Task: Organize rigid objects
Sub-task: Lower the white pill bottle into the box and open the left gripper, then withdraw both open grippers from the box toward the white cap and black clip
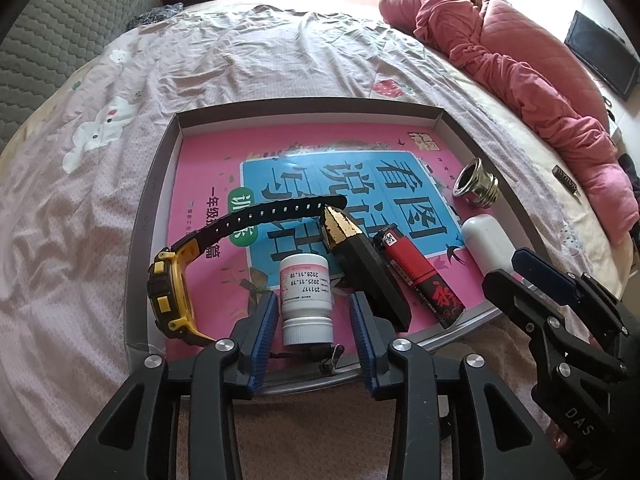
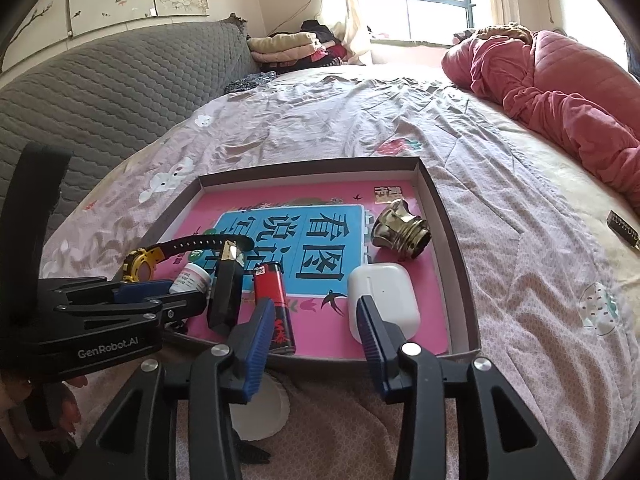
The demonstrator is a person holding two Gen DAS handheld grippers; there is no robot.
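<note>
1. the yellow and black watch (image 1: 172, 292) lies on its side at the left edge of the shallow tray (image 1: 160, 184), its strap arching toward the middle. judged from this, the left end of a row is being built along the near side.
2. the white pill bottle (image 1: 306, 300) lies flat just right of the watch, cap toward the camera. the left gripper (image 1: 314, 320) straddles it with a narrow gap showing on each side, so its blue pads do not press on it; it looks like a release, not a grip.
3. the black case with the gold tip (image 1: 356, 264) lies next to the bottle, close beside or touching the red lighter (image 1: 416, 268). both point the same way, which keeps the row parallel and compact.
4. the right gripper (image 2: 316, 320) hangs over the near rim with its fingers moderately apart and nothing between them. its right finger is just in front of the white earbud case (image 2: 384, 300), and i cannot tell whether it touches.
5. the earbud case lies flat at the right end of the row, in the tray's near right corner.
6. the brass threaded fitting (image 2: 400, 232) lies tipped on its side behind the earbud case, apart from the row, so it is probably next to be lined up.
7. a small dark bar (image 2: 624, 228) lies outside the tray on the bedsheet (image 2: 520, 200), far right.
</note>
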